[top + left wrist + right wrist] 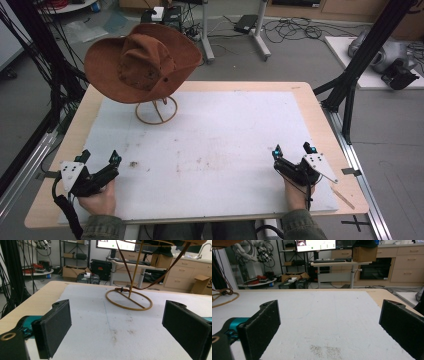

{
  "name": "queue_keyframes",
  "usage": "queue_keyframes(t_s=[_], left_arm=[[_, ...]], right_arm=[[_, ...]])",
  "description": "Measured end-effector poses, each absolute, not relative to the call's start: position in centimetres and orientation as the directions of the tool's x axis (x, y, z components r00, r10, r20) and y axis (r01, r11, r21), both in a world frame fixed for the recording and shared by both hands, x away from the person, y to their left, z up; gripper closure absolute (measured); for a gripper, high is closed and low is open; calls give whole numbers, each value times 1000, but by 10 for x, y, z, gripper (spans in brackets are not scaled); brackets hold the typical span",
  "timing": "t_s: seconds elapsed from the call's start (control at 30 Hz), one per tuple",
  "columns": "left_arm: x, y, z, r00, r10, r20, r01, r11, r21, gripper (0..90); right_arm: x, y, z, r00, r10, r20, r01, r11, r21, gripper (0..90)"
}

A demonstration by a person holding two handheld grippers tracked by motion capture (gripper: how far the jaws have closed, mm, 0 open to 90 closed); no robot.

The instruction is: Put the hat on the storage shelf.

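Fingers (115,158) wide apart on both grippers, holding nothing. High view: left gripper (100,158) and right gripper (293,149) parked at the near table (310,107) corners, likely a ready pose. Hat (142,62) perched on its stand (156,110) far left, well apart from both. Left gripper view: stand base ring dead ahead between the jaws. Right gripper view: bare white mat (332,315) ahead; ring at the left edge.

A grey floor (300,55) strewn with cables (292,30), wooden cabinets (404,262), a lit monitor (315,245).
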State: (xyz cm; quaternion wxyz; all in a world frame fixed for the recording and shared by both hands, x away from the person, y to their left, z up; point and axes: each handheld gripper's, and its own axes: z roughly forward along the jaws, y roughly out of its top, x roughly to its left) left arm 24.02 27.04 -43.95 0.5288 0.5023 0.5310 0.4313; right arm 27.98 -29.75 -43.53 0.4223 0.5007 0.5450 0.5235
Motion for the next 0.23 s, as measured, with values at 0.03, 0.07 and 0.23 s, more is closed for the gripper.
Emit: queue_keyframes(t_s=[0.03,0.07,0.23], left_arm=[[240,270,-439,65,989,-130,76,125,989,89],[240,270,-439,63,989,-133,72,129,989,89],[240,270,-439,67,989,-131,76,125,989,89]], right_arm=[[280,-298,-435,-142,988,60,97,-46,994,26],[279,-298,-435,-140,988,64,96,-51,994,27],[277,-300,-433,-138,987,76,87,-64,994,26]])
